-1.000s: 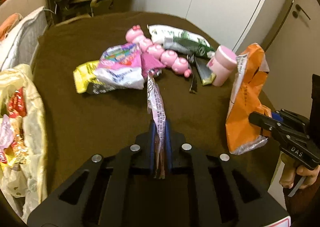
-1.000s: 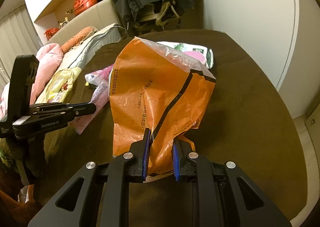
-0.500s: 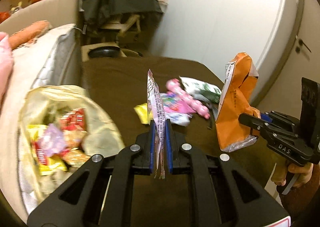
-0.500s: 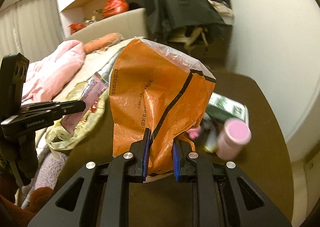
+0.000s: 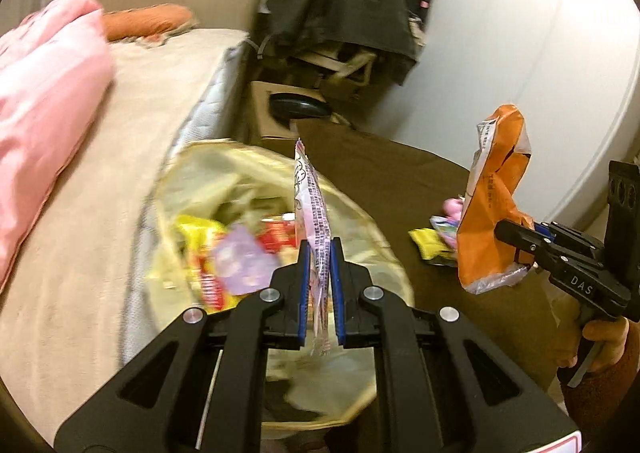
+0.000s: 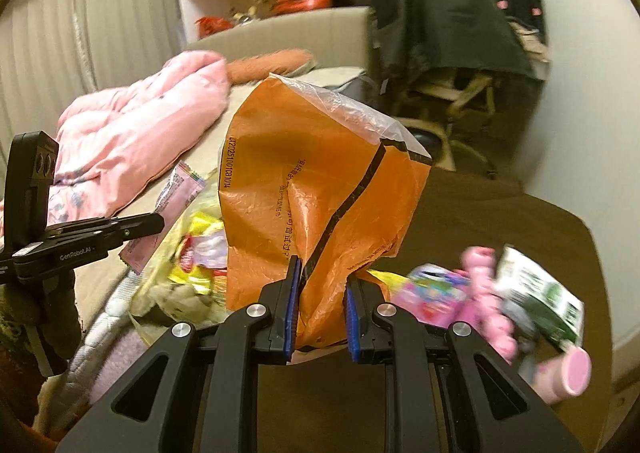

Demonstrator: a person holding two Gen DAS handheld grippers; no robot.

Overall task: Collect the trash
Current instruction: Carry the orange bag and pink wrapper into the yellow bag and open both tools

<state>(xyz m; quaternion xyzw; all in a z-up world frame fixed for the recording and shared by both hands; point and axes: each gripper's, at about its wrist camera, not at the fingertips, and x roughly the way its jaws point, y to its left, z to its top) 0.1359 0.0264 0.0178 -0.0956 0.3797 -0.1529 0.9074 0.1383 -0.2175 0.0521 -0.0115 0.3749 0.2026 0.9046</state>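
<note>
The left gripper (image 5: 319,285) is pinching a pink wrapper (image 5: 310,209) above the yellow trash bag (image 5: 372,221); releasing well inside its mouth is advisable. The right gripper (image 6: 319,309) is clamping an orange bag (image 6: 304,193).

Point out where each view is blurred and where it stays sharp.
Left wrist view: the yellowish trash bag and its contents smear with motion, while the left claw and its pink wrapper stay crisp. Right wrist view: the table litter, such as the pink cup, is streaked; the right claw and orange bag are sharp.
</note>
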